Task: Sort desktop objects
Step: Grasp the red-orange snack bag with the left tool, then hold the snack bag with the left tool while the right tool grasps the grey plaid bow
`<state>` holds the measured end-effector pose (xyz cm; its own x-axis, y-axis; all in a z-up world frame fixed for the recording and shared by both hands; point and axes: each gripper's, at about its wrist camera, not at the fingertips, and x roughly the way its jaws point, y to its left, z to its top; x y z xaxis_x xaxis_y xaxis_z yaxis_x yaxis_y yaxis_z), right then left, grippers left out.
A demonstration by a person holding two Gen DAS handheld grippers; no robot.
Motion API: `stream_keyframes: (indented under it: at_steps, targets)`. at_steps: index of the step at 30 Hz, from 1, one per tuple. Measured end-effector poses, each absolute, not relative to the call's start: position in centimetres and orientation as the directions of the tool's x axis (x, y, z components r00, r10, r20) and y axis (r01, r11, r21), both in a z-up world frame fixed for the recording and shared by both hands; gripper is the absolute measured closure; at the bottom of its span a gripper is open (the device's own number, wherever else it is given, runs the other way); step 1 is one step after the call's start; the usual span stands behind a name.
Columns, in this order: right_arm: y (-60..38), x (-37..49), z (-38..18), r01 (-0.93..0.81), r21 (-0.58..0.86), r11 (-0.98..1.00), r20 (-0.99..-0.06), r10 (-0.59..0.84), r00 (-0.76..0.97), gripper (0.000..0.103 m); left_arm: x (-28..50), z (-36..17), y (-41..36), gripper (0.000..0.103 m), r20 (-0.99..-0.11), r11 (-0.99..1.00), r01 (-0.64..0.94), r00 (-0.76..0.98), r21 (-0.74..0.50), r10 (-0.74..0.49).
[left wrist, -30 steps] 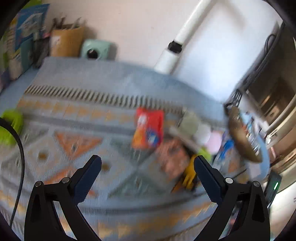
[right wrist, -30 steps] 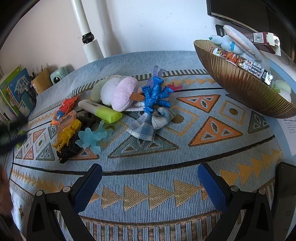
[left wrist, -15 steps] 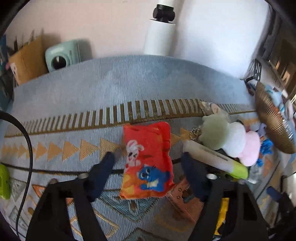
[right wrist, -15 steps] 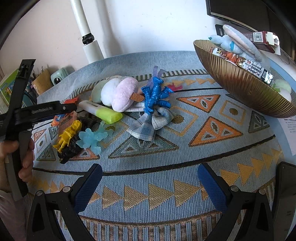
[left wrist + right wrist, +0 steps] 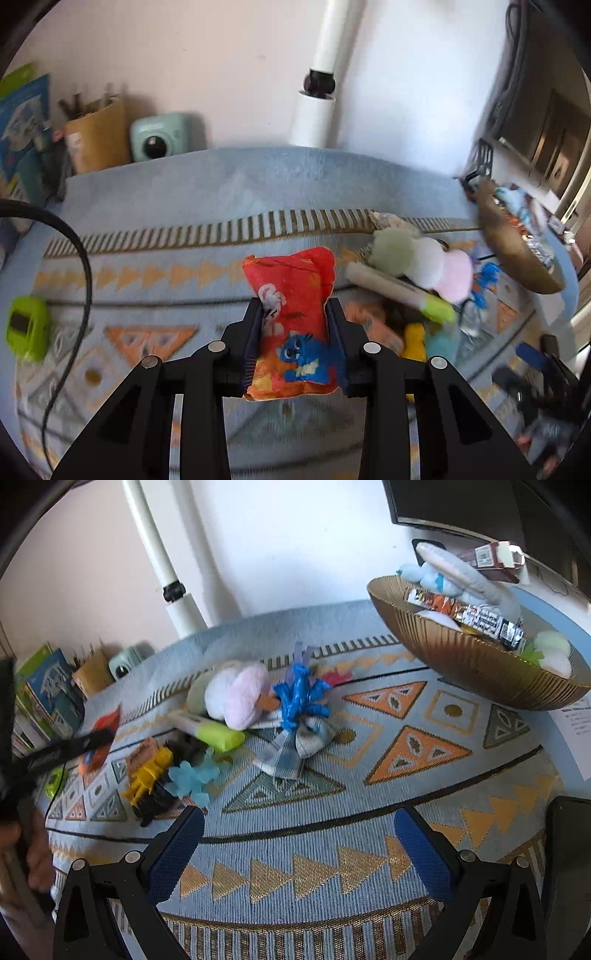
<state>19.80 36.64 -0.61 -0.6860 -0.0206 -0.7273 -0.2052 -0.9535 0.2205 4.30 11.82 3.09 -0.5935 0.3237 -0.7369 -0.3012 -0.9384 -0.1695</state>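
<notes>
A red snack packet (image 5: 291,273) with cartoon animals sits between the pads of my left gripper (image 5: 294,306). Its jaws are closing and the pads pinch the packet at its waist, just over the patterned blue mat (image 5: 147,236). In the right wrist view the same packet (image 5: 107,720) shows at the far left, with the left gripper's black frame (image 5: 62,751) in front of it. My right gripper (image 5: 298,823) stands open over the mat's near edge, nothing between its fingers. A gold ribbed bowl (image 5: 476,664) with snacks and plush toys stands at the far right.
A heap lies mid-mat: pastel pom-pom plush (image 5: 240,694), highlighter (image 5: 214,733), blue clip (image 5: 299,698), plaid bow (image 5: 295,746), yellow toy (image 5: 147,775). At the back stand a mint camera (image 5: 162,136), cardboard pen holder (image 5: 98,136) and white pole (image 5: 317,107). A green device (image 5: 26,328) and black cable (image 5: 77,258) lie left.
My left gripper swung in over the red packet and its jaws closed from wide open onto the packet's sides. The right gripper stayed open, its view only shifting slightly.
</notes>
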Motion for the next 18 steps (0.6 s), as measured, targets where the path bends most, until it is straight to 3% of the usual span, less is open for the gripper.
stream_keyframes:
  at_steps: [2, 6, 11, 18]
  targets:
    - [37.0, 19.8, -0.4, -0.210, 0.244, -0.947, -0.717, -0.030, -0.696, 0.000, 5.2, 2.8, 10.4, 0.072, -0.713, -0.939, -0.273, -0.615, -0.208, 0.337]
    - [38.2, 19.8, 0.1, -0.248, 0.291, -0.924, -0.725, -0.044, -0.688, 0.028, 5.0, 1.3, 8.6, 0.072, -0.681, -0.924, -0.234, -0.626, -0.301, 0.380]
    - [38.6, 16.6, 0.8, -0.270, 0.307, -0.913, -0.756, -0.062, -0.652, 0.033, 5.1, -0.1, 9.8, 0.072, -0.710, -0.928, -0.240, -0.599, -0.284, 0.372]
    - [36.8, 12.5, -0.9, -0.309, 0.151, -0.939, -0.790, 0.073, -0.609, 0.037, 5.9, 0.5, 10.3, 0.072, -0.678, -0.921, -0.279, -0.624, -0.272, 0.389]
